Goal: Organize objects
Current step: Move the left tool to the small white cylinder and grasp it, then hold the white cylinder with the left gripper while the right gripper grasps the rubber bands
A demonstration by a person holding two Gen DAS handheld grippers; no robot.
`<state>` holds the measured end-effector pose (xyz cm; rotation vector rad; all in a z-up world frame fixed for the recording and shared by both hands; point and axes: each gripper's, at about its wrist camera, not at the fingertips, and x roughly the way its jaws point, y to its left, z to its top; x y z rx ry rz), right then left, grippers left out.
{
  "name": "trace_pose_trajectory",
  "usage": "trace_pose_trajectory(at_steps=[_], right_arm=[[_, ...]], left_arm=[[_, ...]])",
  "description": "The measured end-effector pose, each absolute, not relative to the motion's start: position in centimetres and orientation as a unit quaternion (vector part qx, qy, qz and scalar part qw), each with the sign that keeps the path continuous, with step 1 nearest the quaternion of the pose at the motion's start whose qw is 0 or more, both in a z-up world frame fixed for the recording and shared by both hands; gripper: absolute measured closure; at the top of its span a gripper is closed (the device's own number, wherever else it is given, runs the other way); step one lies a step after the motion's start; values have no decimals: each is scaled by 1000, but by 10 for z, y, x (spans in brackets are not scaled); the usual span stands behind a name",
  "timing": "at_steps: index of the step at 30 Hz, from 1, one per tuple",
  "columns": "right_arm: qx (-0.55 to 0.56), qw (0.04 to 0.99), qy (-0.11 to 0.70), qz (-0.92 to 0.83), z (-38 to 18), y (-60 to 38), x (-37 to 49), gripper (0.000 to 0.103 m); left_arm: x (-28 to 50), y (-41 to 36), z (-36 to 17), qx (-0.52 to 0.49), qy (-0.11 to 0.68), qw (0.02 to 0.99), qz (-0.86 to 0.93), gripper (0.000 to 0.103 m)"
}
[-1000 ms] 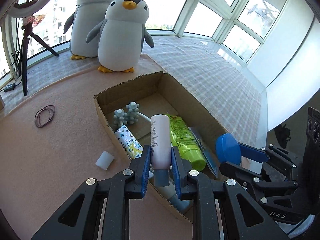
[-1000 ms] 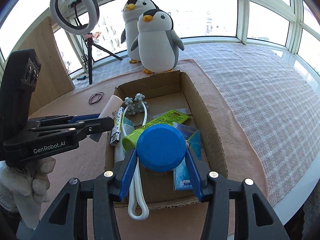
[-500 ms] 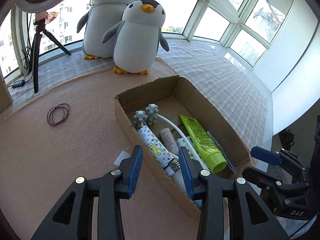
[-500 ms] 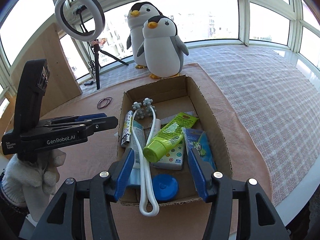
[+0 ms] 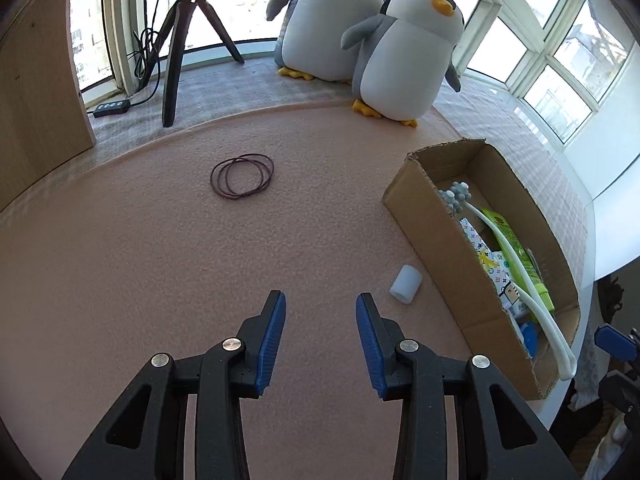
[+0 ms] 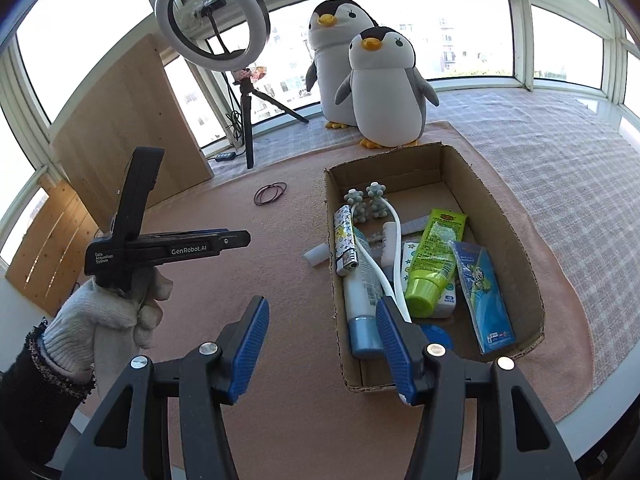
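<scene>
Leftmost, a white-gloved hand (image 6: 108, 312) grips the handle of the left gripper (image 5: 320, 336), held level over the pink mat (image 5: 160, 280) with its nose toward the cardboard box (image 6: 496, 208); its blue pads (image 5: 272, 332) stand released, apart, nothing between them. A dark sleeve (image 6: 36, 396) covers the wrist.

Further in on the mat, toward its far edge: a loop of dark rubber bands (image 5: 243, 176), lying flat, well apart from the box.

Mid-mat, just beside the box's left wall: a small white cylinder (image 5: 406, 284) on its side, ahead and right of the left gripper.

Right gripper (image 6: 320, 344): released, empty, raised at the box's near left corner, its right pad over the near end of the box.

Box contents, left to right: patterned tube (image 6: 345, 242), white bottle with blue cap (image 6: 362, 304), white looped massager with knobbed heads (image 6: 370, 204), green tube (image 6: 434, 260), blue round lid (image 6: 438, 336), blue sachet (image 6: 482, 292).

Far edge: two plush penguins (image 6: 380, 92); ring light on a tripod (image 6: 212, 20).
</scene>
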<state>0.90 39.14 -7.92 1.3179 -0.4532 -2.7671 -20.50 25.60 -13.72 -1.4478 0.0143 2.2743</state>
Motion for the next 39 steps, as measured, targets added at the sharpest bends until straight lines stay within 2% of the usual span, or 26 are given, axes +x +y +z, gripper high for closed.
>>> trace_pose_trajectory(at_steps=[9, 21, 28, 39], right_arm=[[431, 9, -157, -888, -82, 391, 25, 51], [434, -10, -176, -883, -86, 412, 34, 51], [434, 7, -167, -885, -85, 404, 15, 51], [438, 57, -142, -886, -84, 372, -35, 51]], left_arm=[[-197, 324, -161, -528, 64, 282, 799, 65], [-198, 360, -180, -527, 102, 287, 794, 88], [-201, 340, -174, -533, 72, 285, 793, 97], [-194, 267, -165, -531, 31, 246, 810, 97]])
